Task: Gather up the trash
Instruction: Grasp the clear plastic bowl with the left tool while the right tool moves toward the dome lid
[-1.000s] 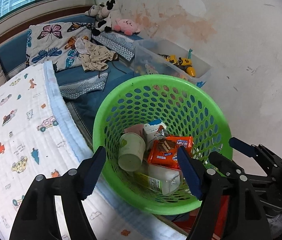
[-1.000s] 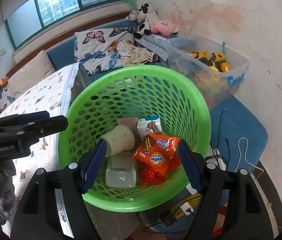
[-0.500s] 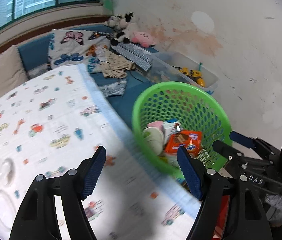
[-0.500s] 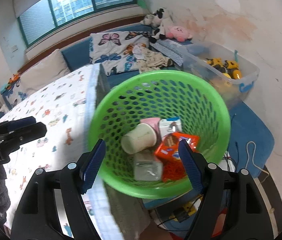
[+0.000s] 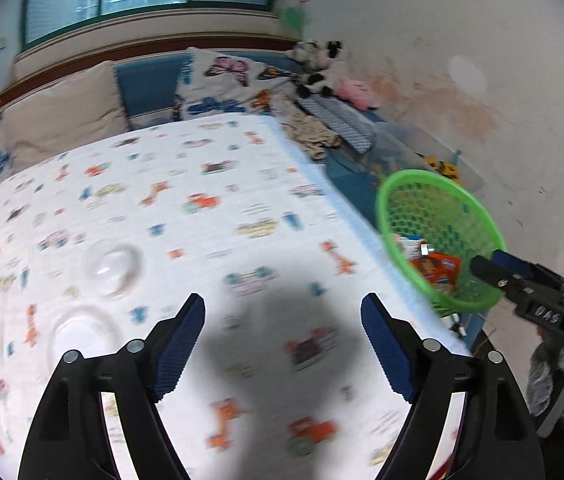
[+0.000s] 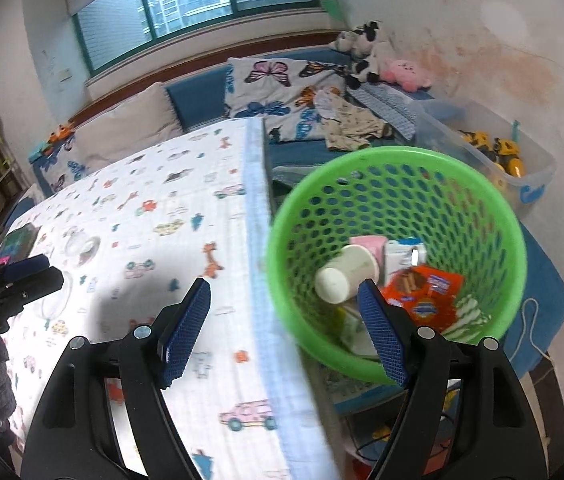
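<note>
Left gripper (image 5: 283, 354): fingers just widened, released, empty, over the patterned cloth (image 5: 169, 216).
Right gripper (image 6: 284, 330): fingers released, empty, beside the green basket (image 6: 482, 192).
Basket: holds cup (image 6: 346, 278), orange wrapper (image 6: 426, 300).

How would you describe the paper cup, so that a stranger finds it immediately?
Find the green basket beside the edge of the table with the cartoon cloth. The paper cup lies on its side among the trash inside, open mouth toward the camera. It is plain cream, unlike the orange snack packet next to it.

Cartoon-print cloth-covered table (image 5: 241, 184) with two clear plastic lids (image 5: 109, 266).
</note>
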{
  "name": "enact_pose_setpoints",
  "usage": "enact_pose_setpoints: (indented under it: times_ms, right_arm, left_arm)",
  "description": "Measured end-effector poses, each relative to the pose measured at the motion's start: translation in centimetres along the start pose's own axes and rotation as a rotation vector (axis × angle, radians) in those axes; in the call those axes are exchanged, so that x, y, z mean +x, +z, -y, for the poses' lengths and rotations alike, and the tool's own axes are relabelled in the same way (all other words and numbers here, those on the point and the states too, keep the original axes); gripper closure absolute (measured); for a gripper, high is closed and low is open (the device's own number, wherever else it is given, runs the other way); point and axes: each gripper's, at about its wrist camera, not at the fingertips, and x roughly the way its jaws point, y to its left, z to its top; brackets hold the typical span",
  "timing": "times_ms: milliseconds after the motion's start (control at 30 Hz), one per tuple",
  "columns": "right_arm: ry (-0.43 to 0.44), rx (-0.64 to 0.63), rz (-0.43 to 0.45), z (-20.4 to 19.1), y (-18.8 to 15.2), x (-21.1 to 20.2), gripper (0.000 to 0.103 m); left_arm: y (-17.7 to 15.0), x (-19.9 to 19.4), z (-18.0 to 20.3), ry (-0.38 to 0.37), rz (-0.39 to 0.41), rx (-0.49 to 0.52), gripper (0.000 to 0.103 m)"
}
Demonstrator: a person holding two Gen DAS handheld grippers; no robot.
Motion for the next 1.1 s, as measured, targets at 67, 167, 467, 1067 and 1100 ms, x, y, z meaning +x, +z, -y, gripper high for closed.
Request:
enact_pose_setpoints:
  times_ms: [67,167,467,1067,1100]
  right_arm:
    - [0.010,-0.014,-0.001,-0.9,0.1,0.2,0.027]
    - [0.028,-0.035,-0.006,-2.4,0.3,0.6,0.027]
    - [0.069,-0.086,-0.025,-6.0,0.5,1.6,0.027]
    - [0.109,-0.170,-0.066,-11.3,0.6,3.5,0.027]
    - [0.110,-0.171,-0.068,-11.4,0.5,3.6,0.027]
  left_arm:
    - [-0.6,-0.5,-2.0,0.028,0.001,-0.024,0.022]
    - [-1.7,-1.1,-5.0,0.074,-0.001,-0.060,0.020]
    - [-4.6,-1.6,-12.5,0.195,-0.047,-0.119,0.015]
    - [-6.5,1.5,-15.2,0.218,-0.132,-0.065,0.011]
    - [-6.5,1.7,-15.3,0.212,-0.135,-0.066,0.010]
